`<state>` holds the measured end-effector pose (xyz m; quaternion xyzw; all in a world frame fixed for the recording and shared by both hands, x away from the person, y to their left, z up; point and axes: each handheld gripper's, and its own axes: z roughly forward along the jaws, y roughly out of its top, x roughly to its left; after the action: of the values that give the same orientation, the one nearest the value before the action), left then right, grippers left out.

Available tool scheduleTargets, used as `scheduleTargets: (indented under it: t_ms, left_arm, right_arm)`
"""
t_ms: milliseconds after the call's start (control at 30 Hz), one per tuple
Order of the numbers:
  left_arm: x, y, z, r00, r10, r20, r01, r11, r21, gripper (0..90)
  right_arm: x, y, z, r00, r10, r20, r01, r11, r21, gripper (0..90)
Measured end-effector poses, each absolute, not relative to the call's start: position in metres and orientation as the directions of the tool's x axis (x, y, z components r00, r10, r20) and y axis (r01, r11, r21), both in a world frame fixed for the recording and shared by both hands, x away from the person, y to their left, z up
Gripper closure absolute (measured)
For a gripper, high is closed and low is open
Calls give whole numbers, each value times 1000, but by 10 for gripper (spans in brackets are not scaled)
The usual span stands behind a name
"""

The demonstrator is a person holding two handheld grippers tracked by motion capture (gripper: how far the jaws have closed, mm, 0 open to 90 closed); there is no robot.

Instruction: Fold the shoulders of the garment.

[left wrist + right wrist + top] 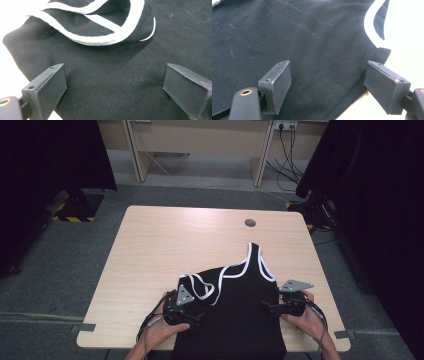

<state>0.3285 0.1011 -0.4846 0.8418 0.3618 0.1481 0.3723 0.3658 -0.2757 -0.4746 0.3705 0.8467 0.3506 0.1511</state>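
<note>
Table (150,250) mostly bare; black tank top (235,320) at near edge, left strap folded inward — right side unfolded. Left gripper (192,317) and right gripper (267,306): both jaws apart over fabric, gripping nothing — roughly 1 fold done.

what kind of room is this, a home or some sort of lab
Probably a lab or recording workspace, not a home: a bare light wooden table on grey carpet, black curtains at both sides, yellow-and-black hazard tape on the floor, and cables plugged into a wall socket.
</note>
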Motion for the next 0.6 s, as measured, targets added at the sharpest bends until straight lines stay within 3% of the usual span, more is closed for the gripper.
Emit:
scheduleTargets:
  t_ms: [200, 600]
  left_arm:
    - [329, 101, -485, 696, 717, -20, 500, -465, 731, 21]
    - [330, 102, -485, 699, 715, -21, 500, -467, 729, 14]
  right_arm:
    - [385, -277, -463, -649, 761, 12, 512, 425, 746, 226]
    - [461, -265, -464, -613, 790, 26, 575, 424, 700, 225]
